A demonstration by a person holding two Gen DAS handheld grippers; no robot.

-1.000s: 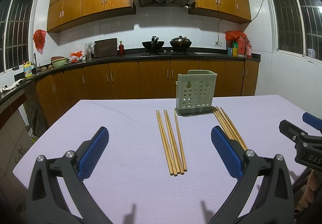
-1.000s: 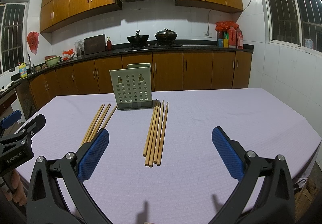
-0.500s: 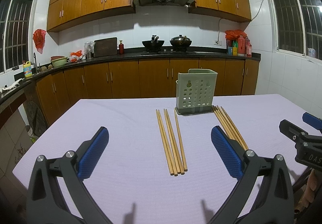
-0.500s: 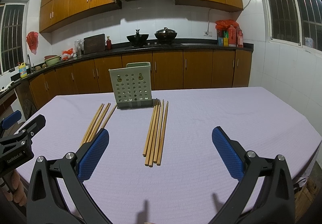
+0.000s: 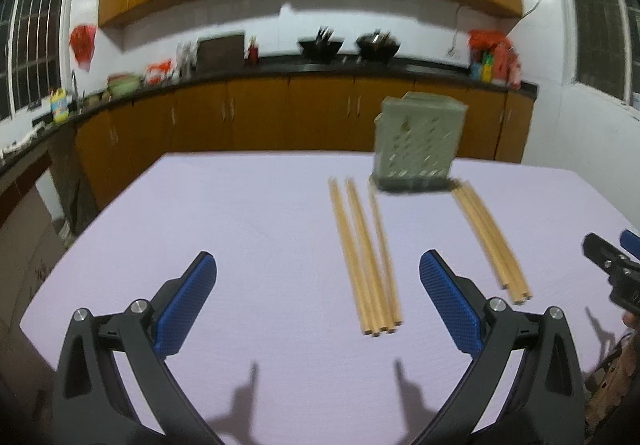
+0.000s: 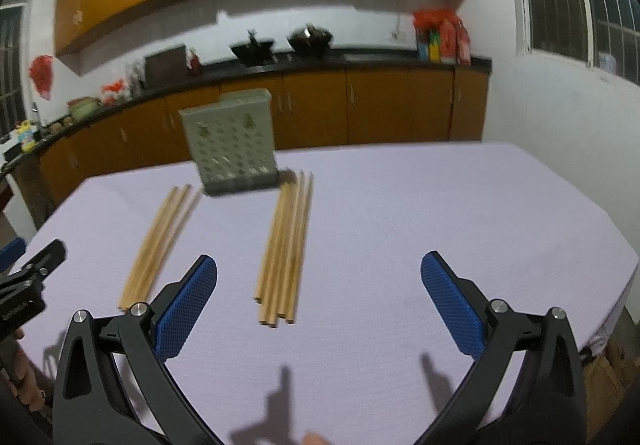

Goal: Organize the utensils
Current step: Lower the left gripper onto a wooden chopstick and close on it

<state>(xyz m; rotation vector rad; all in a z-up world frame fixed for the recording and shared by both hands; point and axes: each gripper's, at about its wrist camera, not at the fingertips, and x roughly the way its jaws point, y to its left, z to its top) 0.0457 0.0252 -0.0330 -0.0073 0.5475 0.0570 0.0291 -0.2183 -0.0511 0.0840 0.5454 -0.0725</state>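
Observation:
Two bundles of wooden chopsticks lie on the lilac table. In the left wrist view the left bundle (image 5: 366, 257) lies ahead, nearer my right pad, and the right bundle (image 5: 490, 241) lies further right. A pale green perforated utensil holder (image 5: 416, 143) stands upright behind them. My left gripper (image 5: 318, 301) is open and empty above the table. In the right wrist view the right bundle (image 6: 286, 245) lies between the pads, the left bundle (image 6: 160, 245) to its left, the holder (image 6: 230, 143) behind. My right gripper (image 6: 319, 301) is open and empty.
The lilac table (image 5: 240, 225) ends in edges at left and front. The right gripper's body (image 5: 612, 269) shows at the left wrist view's right edge. The left gripper's body (image 6: 28, 281) shows at the right wrist view's left edge. Kitchen cabinets and counter (image 6: 360, 101) stand behind.
Both grippers have moved forward and tilted down towards the table; the chopsticks and holder now look closer and the views are blurred. Both grippers stay open.

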